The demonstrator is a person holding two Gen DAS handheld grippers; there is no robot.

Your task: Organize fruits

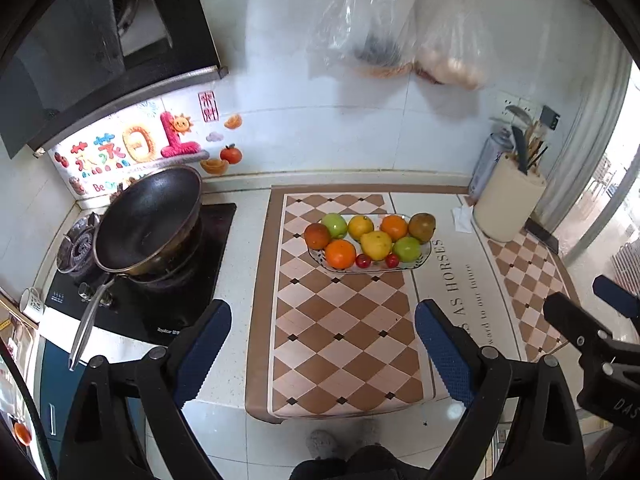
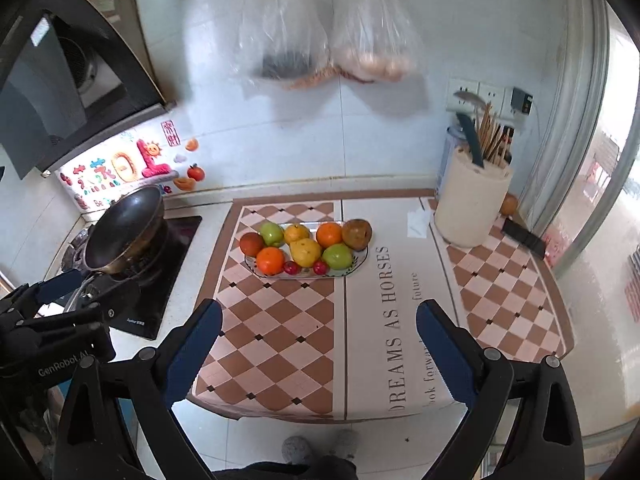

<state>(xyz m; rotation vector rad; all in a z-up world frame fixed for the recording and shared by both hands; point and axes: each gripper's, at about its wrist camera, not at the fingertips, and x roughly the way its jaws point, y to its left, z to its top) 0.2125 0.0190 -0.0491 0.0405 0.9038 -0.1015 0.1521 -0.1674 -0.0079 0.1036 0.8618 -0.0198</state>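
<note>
A: Nearest first: what are the tongs doing?

B: Both pairs are held back over the near edge of the counter, well short of the fruit. The left tongs [image 1: 322,356] stand wide with nothing between the blue pads; the right tongs [image 2: 319,354] are just as wide and just as empty. The right pair sits just beside the left, off its right side.

A: And under them?

B: A checked mat [image 1: 344,332], running ahead from the fingertips. Further ahead on it is the plate [image 2: 360,262] with the fruit piled close: an orange [image 2: 270,261] at the near left corner, two cherries [image 2: 292,267] along the near rim, a lemon [image 2: 306,252] in the middle, a green apple [image 2: 338,256] nearest the right tongs, and a brown pear [image 2: 357,234] at the far right end.

A: So how would you start?

B: I'd say nothing is sorted yet. Take an outer piece first, the orange or the green apple, coming down from above with the pads across its widest part. The pieces touch, so a low sideways approach could roll the neighbours off the plate.

A: Anything in the way?

B: Not directly ahead. A pan [image 1: 148,220] on the stove lies far left of the left tongs, and a pale holder of utensils [image 2: 472,204] far right beyond the right tongs. Two plastic bags [image 2: 328,28] hang on the wall beyond all of it.
</note>
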